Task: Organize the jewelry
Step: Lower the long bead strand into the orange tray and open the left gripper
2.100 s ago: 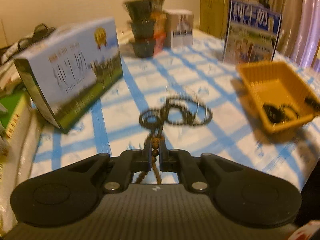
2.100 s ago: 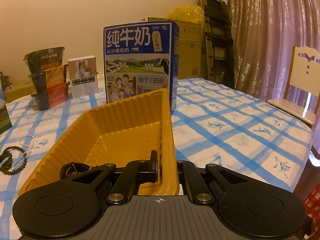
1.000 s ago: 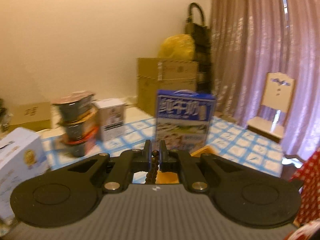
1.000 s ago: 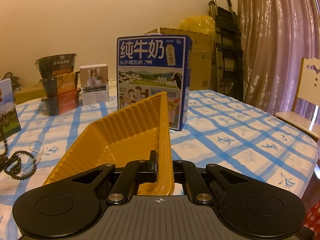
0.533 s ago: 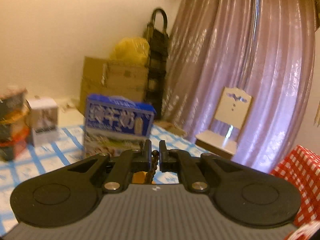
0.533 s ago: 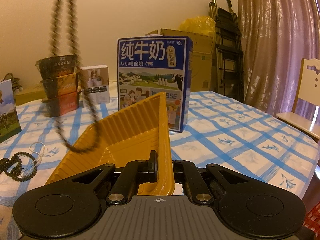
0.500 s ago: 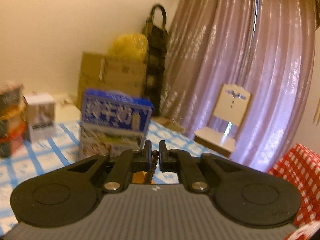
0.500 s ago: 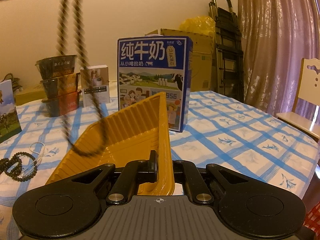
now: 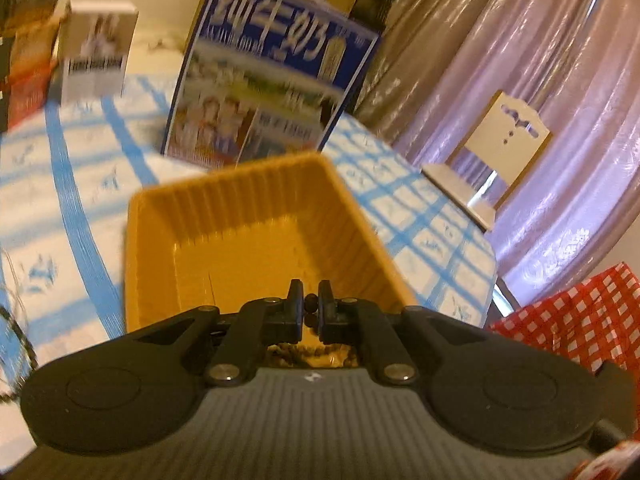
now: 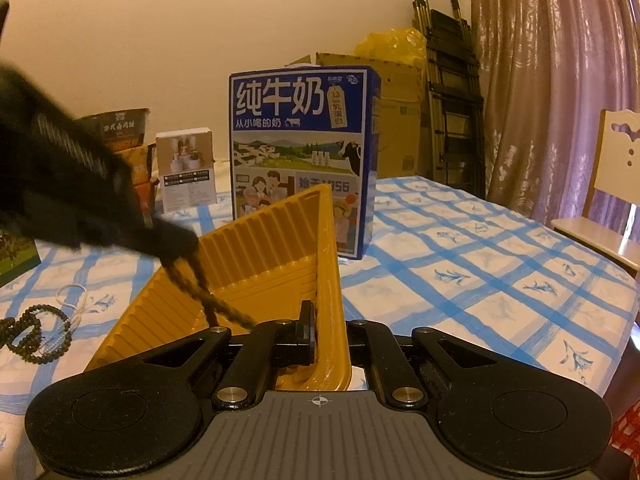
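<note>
Gripping bead strand (image 9: 310, 307), left claw (image 9: 310, 309) blurred; right claw (image 10: 320, 330) pinching tray (image 10: 256, 256) wall; strand's end hidden.

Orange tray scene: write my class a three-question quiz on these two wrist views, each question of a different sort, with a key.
1. True or false: the right gripper is clamped on the rim of the orange tray.
2. Which thing does the left gripper hold? A. a white string B. a brown bead strand C. a milk carton
3. Fill in: a second, dark bead strand lies on the ______ tablecloth, outside the tray.

Key: 1 true. 2 B; the strand hangs down into the tray. 3 blue-checked.
</note>
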`<state>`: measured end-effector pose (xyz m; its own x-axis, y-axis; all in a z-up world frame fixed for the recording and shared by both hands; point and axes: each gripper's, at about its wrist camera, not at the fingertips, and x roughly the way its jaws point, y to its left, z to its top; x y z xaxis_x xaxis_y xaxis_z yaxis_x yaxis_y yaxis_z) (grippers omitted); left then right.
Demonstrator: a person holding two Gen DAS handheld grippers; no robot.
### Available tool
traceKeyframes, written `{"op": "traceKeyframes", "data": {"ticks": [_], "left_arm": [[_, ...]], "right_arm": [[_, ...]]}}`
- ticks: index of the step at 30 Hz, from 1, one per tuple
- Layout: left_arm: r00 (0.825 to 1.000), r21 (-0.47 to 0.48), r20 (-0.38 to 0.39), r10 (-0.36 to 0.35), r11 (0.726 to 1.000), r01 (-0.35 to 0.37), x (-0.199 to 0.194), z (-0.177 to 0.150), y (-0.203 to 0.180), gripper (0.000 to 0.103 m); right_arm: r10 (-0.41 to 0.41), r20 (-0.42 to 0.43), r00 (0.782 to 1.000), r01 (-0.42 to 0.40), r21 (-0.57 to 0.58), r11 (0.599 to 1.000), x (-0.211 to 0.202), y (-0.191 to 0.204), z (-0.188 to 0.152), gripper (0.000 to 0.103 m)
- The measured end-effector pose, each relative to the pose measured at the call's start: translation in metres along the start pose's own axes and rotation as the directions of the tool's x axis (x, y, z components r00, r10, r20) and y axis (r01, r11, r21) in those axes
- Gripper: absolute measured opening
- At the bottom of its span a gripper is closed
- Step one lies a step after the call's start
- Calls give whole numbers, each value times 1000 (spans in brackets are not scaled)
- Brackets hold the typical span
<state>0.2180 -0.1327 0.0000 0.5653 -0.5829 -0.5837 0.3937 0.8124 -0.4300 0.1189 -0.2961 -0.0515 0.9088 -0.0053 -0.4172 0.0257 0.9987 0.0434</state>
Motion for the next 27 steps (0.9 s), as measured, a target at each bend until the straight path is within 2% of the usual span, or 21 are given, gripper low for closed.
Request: {"op": "traceKeyframes", "data": {"ticks": [5, 8, 10, 16, 23, 27], "left_arm": [[999, -10, -36, 9, 1000, -9, 14, -11, 6, 9], [998, -17, -52, 24, 1000, -25, 17, -18, 9, 15], [997, -8, -59, 48, 999, -48, 17, -22, 9, 23], [988, 27, -54, 146, 989, -145, 8, -38, 14, 29], [965, -3, 0, 263, 965, -263, -29, -60, 32, 32], [938, -16, 28, 345, 939, -345, -52, -73, 44, 35]], "right_arm": [[-1, -1, 1000, 1, 1, 1000, 0, 0, 0, 6], [-2, -4, 1000, 2, 2, 1000, 0, -1, -1, 6], [-4, -7, 1000, 4, 2, 1000, 0, -2, -1, 6], [-6, -10, 1000, 6, 5, 1000, 0, -3, -2, 6], [-10, -27, 1000, 11, 19, 1000, 1, -5, -3, 6], [-11, -29, 1000, 12, 20, 1000, 1, -5, -3, 6]]}}
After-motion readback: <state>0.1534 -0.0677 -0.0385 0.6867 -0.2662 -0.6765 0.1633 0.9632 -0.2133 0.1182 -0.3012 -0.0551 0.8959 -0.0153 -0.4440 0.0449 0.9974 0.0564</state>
